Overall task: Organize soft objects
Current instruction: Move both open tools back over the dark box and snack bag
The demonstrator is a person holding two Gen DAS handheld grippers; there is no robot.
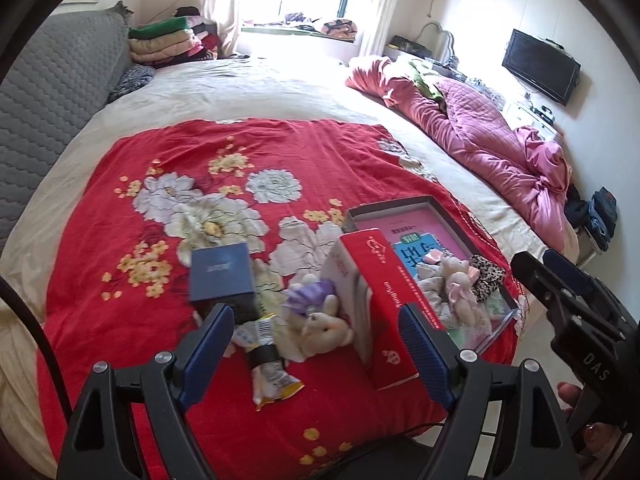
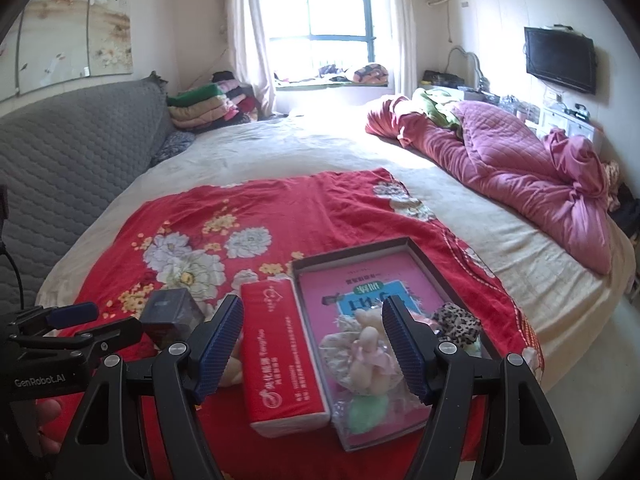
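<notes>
Both tongs, left and right, stood wide open and empty above the red floral blanket. A plush rabbit lay loose between the blue box and the red tissue pack, likely awaiting transfer to the shallow tray, where a pink-dressed doll and a leopard-print piece already sat gathered.

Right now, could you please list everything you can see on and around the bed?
bedspread: one, red with flowers, on the bed
tray: one, dark rim, pink inside, right of the tissue pack
tissue pack: one, red, beside the tray
plush rabbits: two, cream; one by the pack, one in the tray
hair tie: one, leopard print, in the tray
box: one, dark blue, left of the pack
snack packet: one, yellow
quilt: one, pink, far right
left gripper: open, empty
right gripper: open, empty
</notes>
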